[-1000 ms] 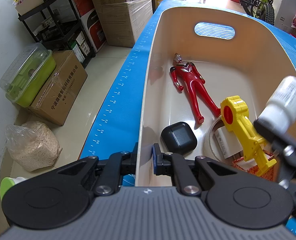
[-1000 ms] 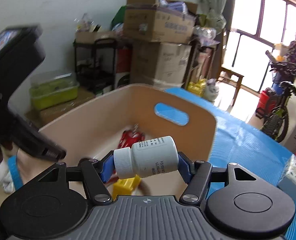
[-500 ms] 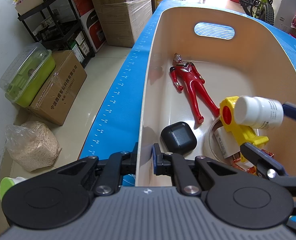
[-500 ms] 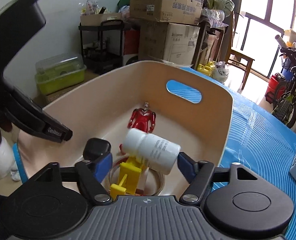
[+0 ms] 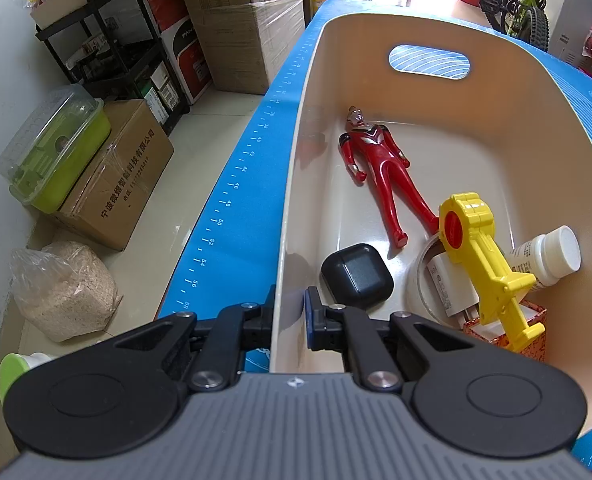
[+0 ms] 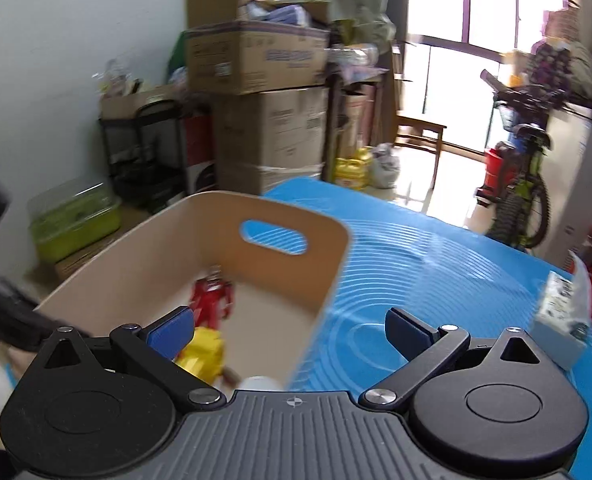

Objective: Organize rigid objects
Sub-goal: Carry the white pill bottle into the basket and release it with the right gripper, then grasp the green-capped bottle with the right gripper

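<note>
Right gripper [image 6: 292,330] has just been opened wide, nothing held. Below it the bottle [image 5: 547,256] lies sideways in the bin [image 5: 495,92], whose wall is clamped by the left gripper [image 5: 290,314].

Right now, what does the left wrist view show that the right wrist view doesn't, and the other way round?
Only the left wrist view: the left gripper shut on the bin wall, the black case, the whole white bottle lying beside the yellow toy.

Only the right wrist view: the right gripper, jaws just opened wide, nothing between them; the window and the chair.

Both: the bin with its handle slot, the red figure, the yellow toy, the blue mat, the small box on it.
</note>
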A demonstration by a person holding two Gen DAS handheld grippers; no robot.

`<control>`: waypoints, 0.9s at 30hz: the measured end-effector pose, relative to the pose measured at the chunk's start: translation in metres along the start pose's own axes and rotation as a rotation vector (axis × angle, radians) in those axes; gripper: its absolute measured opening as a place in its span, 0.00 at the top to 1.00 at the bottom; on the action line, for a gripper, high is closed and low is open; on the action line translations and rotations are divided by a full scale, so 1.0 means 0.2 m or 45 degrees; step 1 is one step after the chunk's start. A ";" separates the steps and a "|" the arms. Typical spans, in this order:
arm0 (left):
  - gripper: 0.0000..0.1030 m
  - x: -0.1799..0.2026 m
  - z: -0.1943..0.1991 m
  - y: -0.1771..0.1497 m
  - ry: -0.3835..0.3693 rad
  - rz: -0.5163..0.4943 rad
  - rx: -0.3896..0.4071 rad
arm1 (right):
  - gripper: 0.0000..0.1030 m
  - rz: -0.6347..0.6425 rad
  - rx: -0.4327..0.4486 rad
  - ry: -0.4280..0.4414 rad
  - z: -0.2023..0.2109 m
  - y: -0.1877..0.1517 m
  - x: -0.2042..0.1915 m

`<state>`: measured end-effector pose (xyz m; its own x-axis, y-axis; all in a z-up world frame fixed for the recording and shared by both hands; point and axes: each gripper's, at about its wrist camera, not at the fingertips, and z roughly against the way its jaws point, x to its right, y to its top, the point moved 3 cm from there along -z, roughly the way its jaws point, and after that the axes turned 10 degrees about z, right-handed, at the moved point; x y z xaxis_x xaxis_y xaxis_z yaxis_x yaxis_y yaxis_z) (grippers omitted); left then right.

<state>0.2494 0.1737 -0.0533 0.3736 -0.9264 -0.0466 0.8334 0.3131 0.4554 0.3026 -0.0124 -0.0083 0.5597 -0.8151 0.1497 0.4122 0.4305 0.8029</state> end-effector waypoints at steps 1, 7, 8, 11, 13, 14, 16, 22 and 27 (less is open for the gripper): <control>0.88 0.00 0.00 0.00 0.001 0.000 0.000 | 0.02 -0.011 -0.005 -0.024 0.00 0.00 0.04; 0.88 0.00 0.00 0.00 0.004 -0.002 0.001 | 0.02 -0.092 -0.054 -0.186 -0.06 -0.12 0.29; 0.88 0.00 0.00 0.00 0.005 -0.002 0.001 | 0.02 -0.120 -0.077 -0.200 -0.08 -0.15 0.33; 0.88 0.00 0.00 0.00 0.006 -0.003 0.001 | 0.02 -0.239 -0.188 -0.208 -0.15 -0.27 0.44; 0.88 0.00 0.00 0.00 0.007 -0.003 0.001 | 0.02 -0.294 -0.234 -0.218 -0.19 -0.35 0.49; 0.88 0.00 0.00 0.00 0.008 -0.004 0.001 | 0.02 -0.295 -0.253 -0.231 -0.21 -0.39 0.50; 0.88 0.00 0.00 0.00 0.010 -0.005 0.002 | 0.02 -0.271 -0.289 -0.249 -0.25 -0.44 0.52; 0.88 -0.01 -0.01 -0.01 0.009 -0.004 0.002 | 0.02 -0.202 -0.372 -0.246 -0.33 -0.57 0.53; 0.88 0.00 -0.01 -0.01 0.010 -0.005 0.002 | 0.02 -0.200 -0.395 -0.234 -0.37 -0.63 0.54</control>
<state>0.2486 0.1745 -0.0547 0.3732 -0.9261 -0.0555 0.8344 0.3089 0.4564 0.3634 -0.1257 -0.1355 0.3458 -0.9242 0.1623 0.6961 0.3687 0.6161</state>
